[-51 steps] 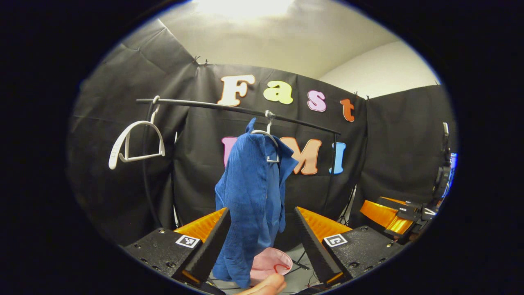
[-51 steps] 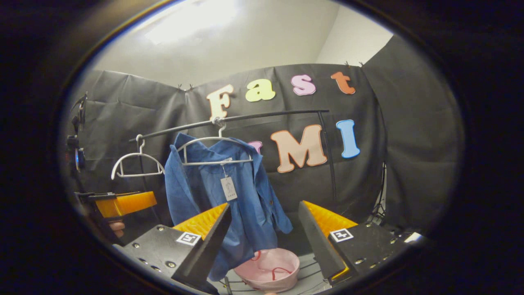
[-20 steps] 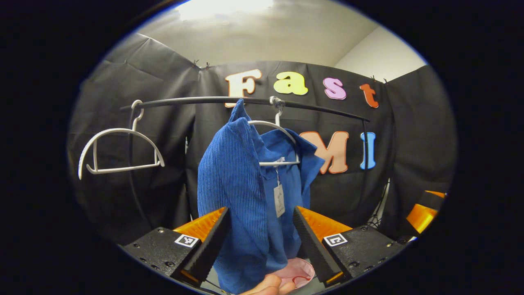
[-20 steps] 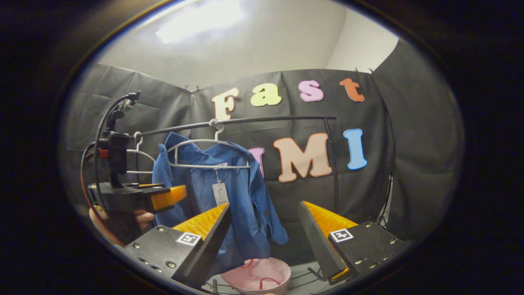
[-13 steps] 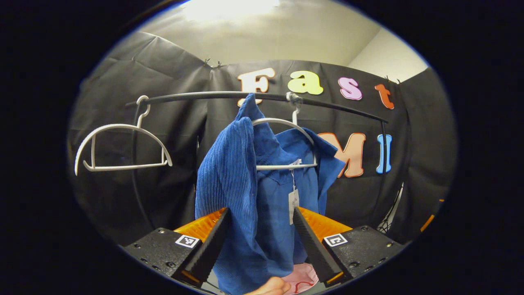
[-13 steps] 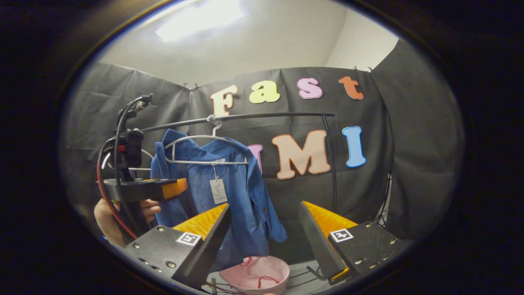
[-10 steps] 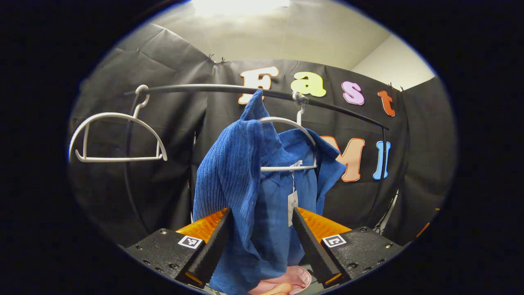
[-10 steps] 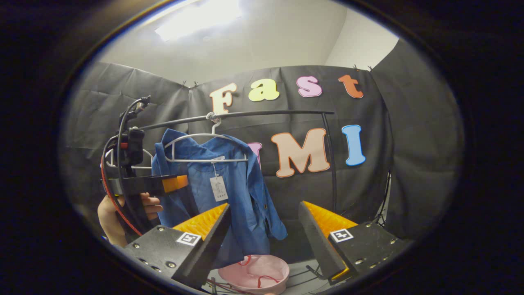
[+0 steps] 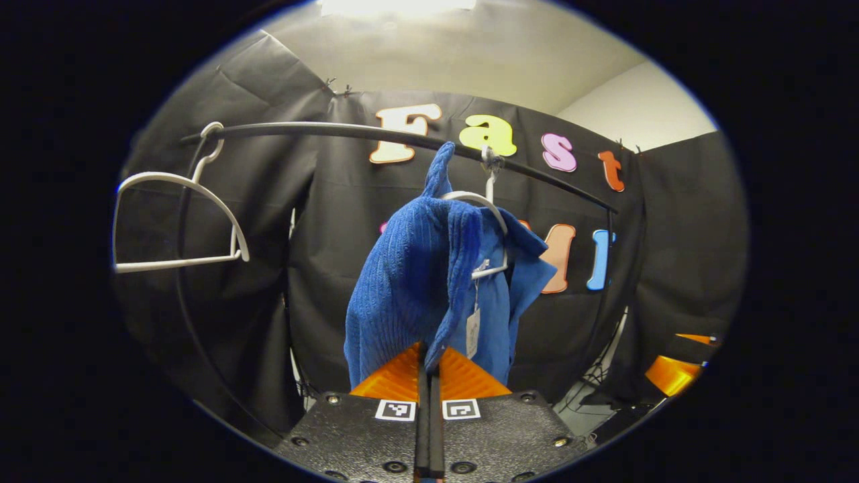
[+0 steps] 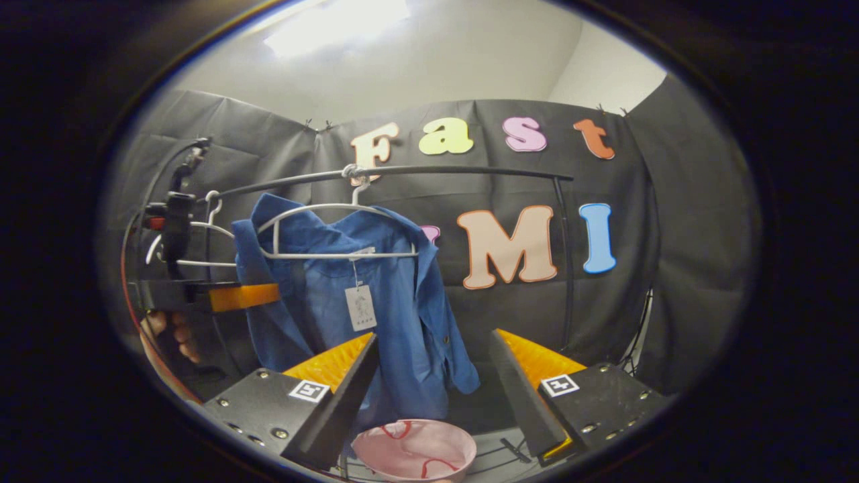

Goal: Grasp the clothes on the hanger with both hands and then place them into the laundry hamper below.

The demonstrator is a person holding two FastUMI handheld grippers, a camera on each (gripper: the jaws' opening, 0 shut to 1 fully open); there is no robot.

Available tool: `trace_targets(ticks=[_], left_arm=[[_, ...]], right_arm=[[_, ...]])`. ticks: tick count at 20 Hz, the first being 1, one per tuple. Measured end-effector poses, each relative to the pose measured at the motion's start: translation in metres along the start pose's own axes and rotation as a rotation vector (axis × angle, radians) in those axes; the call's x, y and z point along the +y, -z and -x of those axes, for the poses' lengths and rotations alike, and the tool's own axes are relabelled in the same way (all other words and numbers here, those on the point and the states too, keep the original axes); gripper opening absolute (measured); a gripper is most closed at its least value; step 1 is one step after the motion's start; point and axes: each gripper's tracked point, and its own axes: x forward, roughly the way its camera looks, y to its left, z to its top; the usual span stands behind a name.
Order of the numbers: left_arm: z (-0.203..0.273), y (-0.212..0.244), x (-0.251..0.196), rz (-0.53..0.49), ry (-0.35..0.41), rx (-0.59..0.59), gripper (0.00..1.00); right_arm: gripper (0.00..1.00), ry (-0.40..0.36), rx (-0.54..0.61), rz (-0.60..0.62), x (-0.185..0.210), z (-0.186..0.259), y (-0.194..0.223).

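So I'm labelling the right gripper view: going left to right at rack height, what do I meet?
Left tool held by a hand → blue shirt on its white hanger → the rack's right upright.

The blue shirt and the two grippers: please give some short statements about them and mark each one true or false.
1. The left gripper is shut on the shirt. True.
2. The right gripper is shut on the shirt. False: its fingers stand wide apart.
3. The shirt lies in the hamper. False: it hangs on a hanger on the rail.
4. A second hanger on the rail is bare. True.
5. A paper tag hangs from the shirt. True.
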Motion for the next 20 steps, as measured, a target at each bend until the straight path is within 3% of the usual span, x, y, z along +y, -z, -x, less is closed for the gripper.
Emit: trace_targets(ticks=[3,8,12,14,20], left_arm=[[0.013,-0.006,0.008,-0.022,0.036,0.001,0.0],[0.036,-0.026,-0.002,0.039,0.151,-0.013,0.0],[0.043,-0.031,-0.003,0.024,0.172,-0.021,0.0],[0.049,-0.032,-0.007,0.042,0.196,-0.023,0.0],[0.054,-0.031,-0.012,0.027,0.222,-0.019,0.0]], right_arm=[[0.99,-0.02,-0.008,-0.034,0.009,-0.035,-0.002],[0.99,-0.006,-0.031,-0.085,-0.003,-0.075,-0.012],[0.98,-0.035,-0.046,-0.13,0.0,-0.098,-0.018],[0.98,-0.082,-0.038,-0.108,0.011,-0.113,-0.019],[0.99,-0.131,-0.026,0.07,0.038,-0.173,-0.009]])
